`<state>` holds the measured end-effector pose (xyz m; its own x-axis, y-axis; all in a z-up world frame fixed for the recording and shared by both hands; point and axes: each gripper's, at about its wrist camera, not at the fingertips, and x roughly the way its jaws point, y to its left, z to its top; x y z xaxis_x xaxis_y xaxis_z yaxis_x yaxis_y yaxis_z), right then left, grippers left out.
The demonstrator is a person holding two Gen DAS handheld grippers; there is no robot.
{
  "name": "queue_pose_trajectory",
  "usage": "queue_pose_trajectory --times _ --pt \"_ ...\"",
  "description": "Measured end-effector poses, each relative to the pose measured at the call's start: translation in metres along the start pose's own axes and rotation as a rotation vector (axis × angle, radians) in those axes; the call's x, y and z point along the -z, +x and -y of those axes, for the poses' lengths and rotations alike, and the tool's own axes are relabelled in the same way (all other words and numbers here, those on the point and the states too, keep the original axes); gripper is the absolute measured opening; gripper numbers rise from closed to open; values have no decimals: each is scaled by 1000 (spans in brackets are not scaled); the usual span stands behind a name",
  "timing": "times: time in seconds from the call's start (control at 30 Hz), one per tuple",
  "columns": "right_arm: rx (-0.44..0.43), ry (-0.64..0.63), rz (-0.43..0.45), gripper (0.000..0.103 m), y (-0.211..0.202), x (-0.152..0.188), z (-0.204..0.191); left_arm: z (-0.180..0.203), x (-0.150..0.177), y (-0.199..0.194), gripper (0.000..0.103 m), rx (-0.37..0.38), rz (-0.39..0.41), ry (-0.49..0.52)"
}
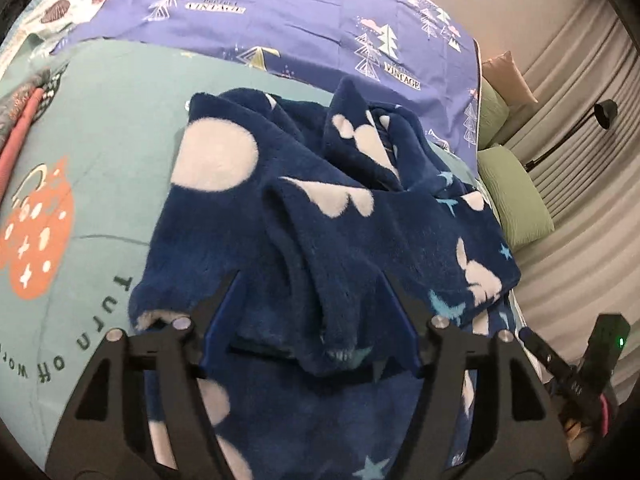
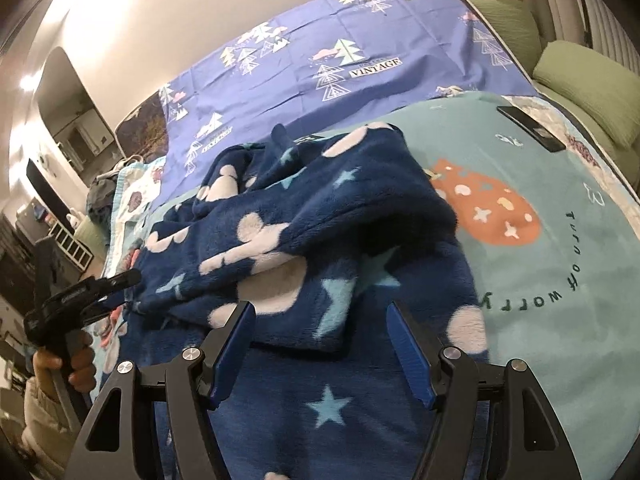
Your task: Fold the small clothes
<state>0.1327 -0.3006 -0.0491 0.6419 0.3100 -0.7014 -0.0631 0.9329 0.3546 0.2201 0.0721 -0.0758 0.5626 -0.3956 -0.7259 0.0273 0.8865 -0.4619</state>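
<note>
Grippers: left gripper (image 1: 310, 280) and right gripper (image 2: 322, 310) sit nearest the lenses, low over the fleece; both jaw pairs spread wide, nothing clamped. Left blue pads straddle a raised fold of fleece without pinching it.
Teal blanket (image 2: 560, 240): spread on the bed, orange print and dark lettering, under the fleece.
Purple sheet (image 1: 320, 28): beyond the teal blanket — tree print, "VINTAGE" labels.
Fleece (image 1: 320, 220): navy garment with white patches and pale blue stars, lying crumpled mid-blanket; upper layers bunched and partly doubled over a flatter layer that reaches back under both grippers.
Pillows (image 2: 592, 92): green, at the bed edge near the curtain.
Phone (image 2: 532, 128): dark slab on the teal blanket, well apart from the fleece.
</note>
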Motion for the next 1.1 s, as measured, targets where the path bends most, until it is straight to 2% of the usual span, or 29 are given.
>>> queue_pose_trajectory --times 0.1,0.13,0.17,0.2,0.3,0.33,0.4,0.5,0.57,0.63,0.8,0.87,0.93,1.03,1.1 --pt "28 -35 9 69 -3 -1 -4 6 -5 18 65 24 -36 8" --pt "38 -39 11 69 -3 -2 -4 8 -6 21 56 21 -41 12" --pt "51 -39 12 70 -3 -3 -3 14 -7 26 19 14 -47 41" --pt "59 -37 11 70 -2 -4 -1 16 -10 28 10 12 -61 59" --pt "114 -32 3 70 2 -8 6 32 -21 2 10 24 22 105" --pt "138 -37 -2 70 4 -9 8 42 -29 -18 10 42 79 137" --pt "193 -54 -18 70 10 -12 11 52 -38 -44 10 50 143 179" --pt "219 -65 -30 70 16 -13 11 60 -53 -83 10 -1 244 259" --pt "227 -64 -35 70 19 -14 10 53 -61 -90 11 -51 264 286" --pt "229 -63 -41 70 23 -15 8 42 -67 -82 11 -95 248 283" --pt "252 -91 -45 70 29 -16 2 -10 -59 -14 14 -129 41 186" --pt "256 -101 -46 70 29 -17 1 -19 -49 1 16 -163 5 165" --pt "265 -115 -48 70 30 -19 0 -21 -40 8 27 -186 -4 160" --pt "290 -136 -51 70 34 -22 1 -23 -34 0 44 -171 16 155" --pt "298 -128 -61 70 41 -26 6 -22 -32 -5 65 -200 42 165"
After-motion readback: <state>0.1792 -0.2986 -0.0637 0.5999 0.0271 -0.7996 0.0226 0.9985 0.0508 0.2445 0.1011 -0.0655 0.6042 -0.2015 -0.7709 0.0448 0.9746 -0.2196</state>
